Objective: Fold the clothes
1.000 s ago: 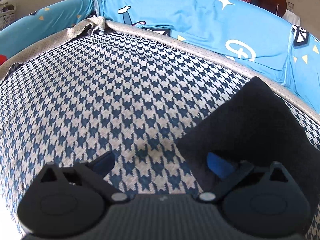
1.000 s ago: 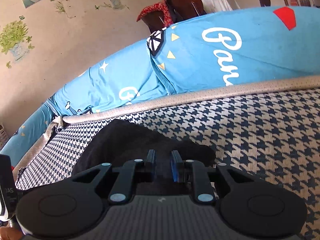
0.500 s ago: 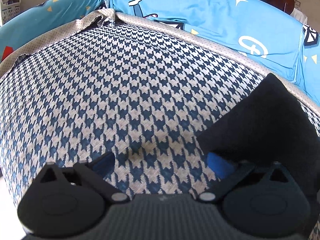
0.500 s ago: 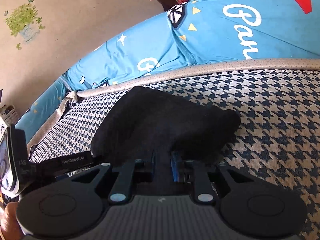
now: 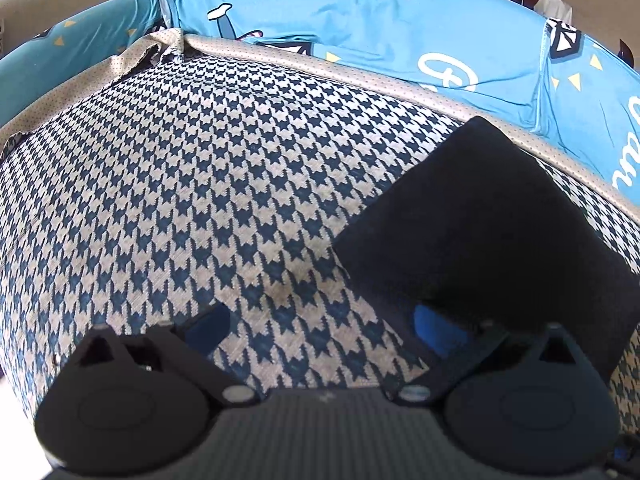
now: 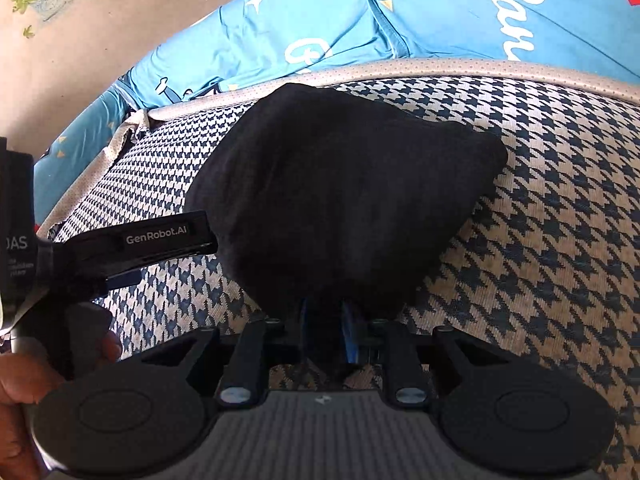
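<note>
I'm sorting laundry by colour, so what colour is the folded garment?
Black garment, plain, clearest in the right wrist view.

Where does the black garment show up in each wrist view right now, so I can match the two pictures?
Left wrist view: the black garment fills the right side, its near edge behind the right-hand blue pad.
Right wrist view: it sits centre frame, bunched, its near end between the right gripper jaws, which are opening.
Shared landmark: the beige piping where the houndstooth seat meets the blue cover.
</note>
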Demonstrator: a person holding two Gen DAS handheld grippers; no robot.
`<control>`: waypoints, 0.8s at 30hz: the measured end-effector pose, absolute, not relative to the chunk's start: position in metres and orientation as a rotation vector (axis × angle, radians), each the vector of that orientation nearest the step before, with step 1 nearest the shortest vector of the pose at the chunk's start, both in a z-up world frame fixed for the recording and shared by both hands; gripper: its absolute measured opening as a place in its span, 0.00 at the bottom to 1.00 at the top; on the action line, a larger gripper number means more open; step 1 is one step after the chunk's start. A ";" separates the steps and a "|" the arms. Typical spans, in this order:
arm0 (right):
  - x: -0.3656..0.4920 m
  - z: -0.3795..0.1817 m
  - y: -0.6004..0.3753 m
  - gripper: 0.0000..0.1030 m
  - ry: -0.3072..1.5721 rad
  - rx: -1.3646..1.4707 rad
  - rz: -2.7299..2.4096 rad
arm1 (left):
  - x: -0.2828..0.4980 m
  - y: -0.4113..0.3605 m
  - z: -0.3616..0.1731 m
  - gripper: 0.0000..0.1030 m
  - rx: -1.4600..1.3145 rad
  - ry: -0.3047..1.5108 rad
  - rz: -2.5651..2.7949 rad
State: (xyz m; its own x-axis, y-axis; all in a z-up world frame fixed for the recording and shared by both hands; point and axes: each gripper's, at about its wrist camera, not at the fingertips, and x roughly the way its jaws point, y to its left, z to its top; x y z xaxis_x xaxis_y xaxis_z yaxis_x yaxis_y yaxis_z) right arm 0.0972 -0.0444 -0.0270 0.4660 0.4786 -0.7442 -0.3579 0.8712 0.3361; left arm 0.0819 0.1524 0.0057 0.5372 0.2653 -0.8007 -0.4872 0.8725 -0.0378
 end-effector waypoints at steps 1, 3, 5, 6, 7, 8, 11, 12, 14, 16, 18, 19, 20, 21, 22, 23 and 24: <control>0.095 -0.025 -0.045 0.29 0.965 0.149 0.504 | 0.081 0.151 0.007 1.00 -0.266 0.900 0.448; 0.091 -0.021 -0.046 0.39 0.976 0.164 0.490 | 0.079 0.147 0.009 1.00 -0.257 0.904 0.436; 0.086 -0.015 -0.046 0.48 0.980 0.160 0.476 | 0.075 0.144 0.012 1.00 -0.256 0.906 0.419; 0.084 -0.013 -0.046 0.51 0.979 0.150 0.467 | 0.074 0.142 0.014 1.00 -0.253 0.907 0.410; 0.081 -0.010 -0.046 0.54 0.976 0.136 0.454 | 0.073 0.140 0.015 1.00 -0.246 0.906 0.402; 0.079 -0.007 -0.046 0.55 0.971 0.123 0.441 | 0.072 0.137 0.017 1.00 -0.236 0.904 0.396; 0.071 0.000 -0.048 0.63 0.955 0.092 0.408 | 0.067 0.131 0.021 1.00 -0.207 0.899 0.383; 0.070 0.002 -0.050 0.66 0.955 0.092 0.398 | 0.066 0.130 0.022 1.00 -0.198 0.898 0.380; 0.066 0.006 -0.053 0.67 0.954 0.092 0.378 | 0.063 0.127 0.025 1.00 -0.183 0.895 0.374; 0.062 0.010 -0.055 0.68 0.951 0.087 0.363 | 0.059 0.126 0.026 1.00 -0.182 0.897 0.371; 0.059 0.013 -0.056 0.69 0.940 0.071 0.348 | 0.056 0.125 0.027 1.00 -0.182 0.898 0.369; 0.058 0.015 -0.056 0.70 0.935 0.062 0.339 | 0.054 0.124 0.027 1.00 -0.180 0.900 0.368; 0.056 0.016 -0.056 0.70 0.931 0.052 0.328 | 0.053 0.123 0.027 1.00 -0.177 0.901 0.367; 0.055 0.017 -0.056 0.70 0.927 0.043 0.318 | 0.051 0.122 0.027 1.00 -0.173 0.903 0.366; 0.053 0.017 -0.056 0.70 0.924 0.034 0.311 | 0.050 0.121 0.027 1.00 -0.169 0.904 0.365; 0.052 0.018 -0.056 0.70 0.921 0.028 0.307 | 0.048 0.120 0.028 1.00 -0.166 0.906 0.365; 0.050 0.019 -0.056 0.71 0.918 0.024 0.304 | 0.046 0.119 0.028 1.00 -0.165 0.907 0.365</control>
State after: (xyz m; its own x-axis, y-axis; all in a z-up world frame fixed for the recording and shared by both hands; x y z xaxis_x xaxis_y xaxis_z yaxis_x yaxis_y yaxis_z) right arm 0.0501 -0.0560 0.0188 0.5679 0.2685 -0.7780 -0.2484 0.9571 0.1489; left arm 0.0460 0.1191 0.0283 0.5600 0.2392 -0.7932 -0.3768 0.9262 0.0133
